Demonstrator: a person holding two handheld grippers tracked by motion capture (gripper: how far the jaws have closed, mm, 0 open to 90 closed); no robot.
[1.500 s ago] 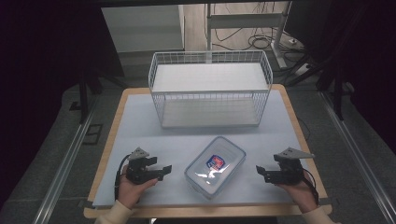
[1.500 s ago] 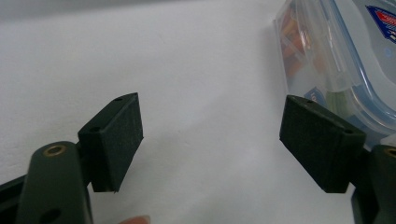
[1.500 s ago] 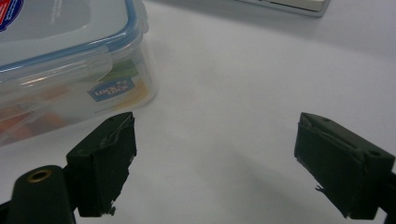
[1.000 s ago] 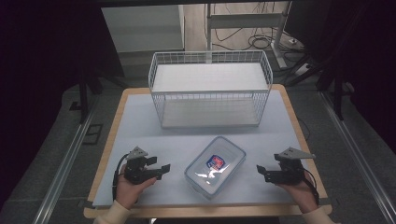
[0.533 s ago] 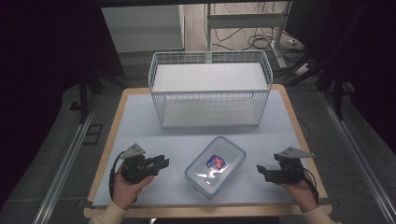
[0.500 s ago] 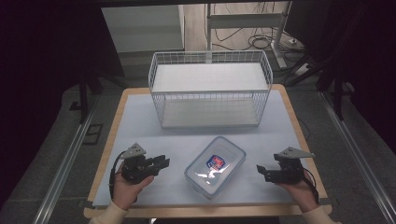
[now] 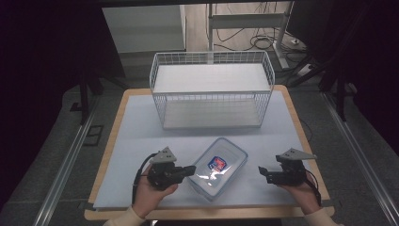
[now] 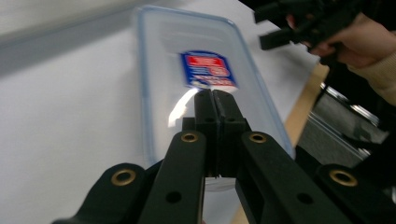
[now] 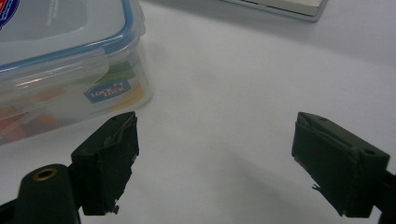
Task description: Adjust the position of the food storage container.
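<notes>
Plastic box (image 7: pixel 219 167) on table | left hand-held gripper (image 7: pixel 190 170) closed empty | right hand-held gripper (image 7: pixel 261 173) wide open

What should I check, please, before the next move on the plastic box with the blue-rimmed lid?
1. Left tool shut, nothing between its jaws, which have just been closing: ok.
2. Left tool tip over the lid of the plastic box; whether it touches: cannot tell.
3. Right tool open, jaws wide apart over the bare white table cover: ok.
4. Right tool apart from the box: ok.
5. Box lid on: ok; latches locked: cannot tell.
6. Wire basket behind the box, well away from both tools: ok.
</notes>
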